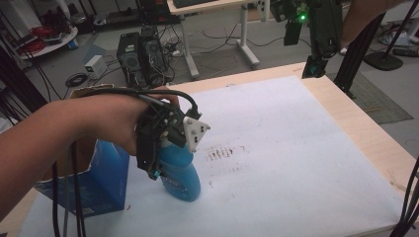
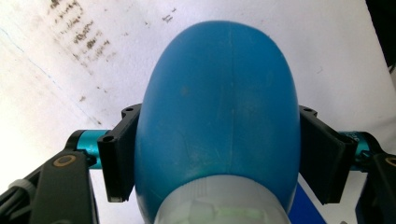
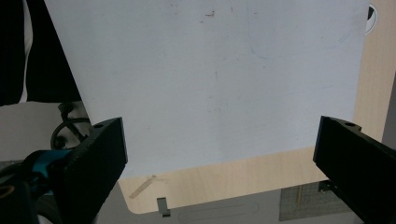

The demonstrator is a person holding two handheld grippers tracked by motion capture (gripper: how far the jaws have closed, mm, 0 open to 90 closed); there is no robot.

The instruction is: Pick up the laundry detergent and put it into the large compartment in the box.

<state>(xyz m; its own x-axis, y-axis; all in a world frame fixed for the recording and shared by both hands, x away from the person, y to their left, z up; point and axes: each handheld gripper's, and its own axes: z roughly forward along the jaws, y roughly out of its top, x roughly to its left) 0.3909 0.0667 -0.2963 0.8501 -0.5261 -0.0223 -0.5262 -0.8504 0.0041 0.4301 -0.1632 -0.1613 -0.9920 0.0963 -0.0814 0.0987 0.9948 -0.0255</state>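
While the left gripper (image 1: 157, 163) clamps the blue bottle (image 1: 182, 173) by its rounded sides on the white mat (image 1: 296, 148), beside the blue box (image 1: 106, 182), it could squirt free (smooth, curved plastic). The right gripper (image 1: 314, 66) hangs apart, well away.
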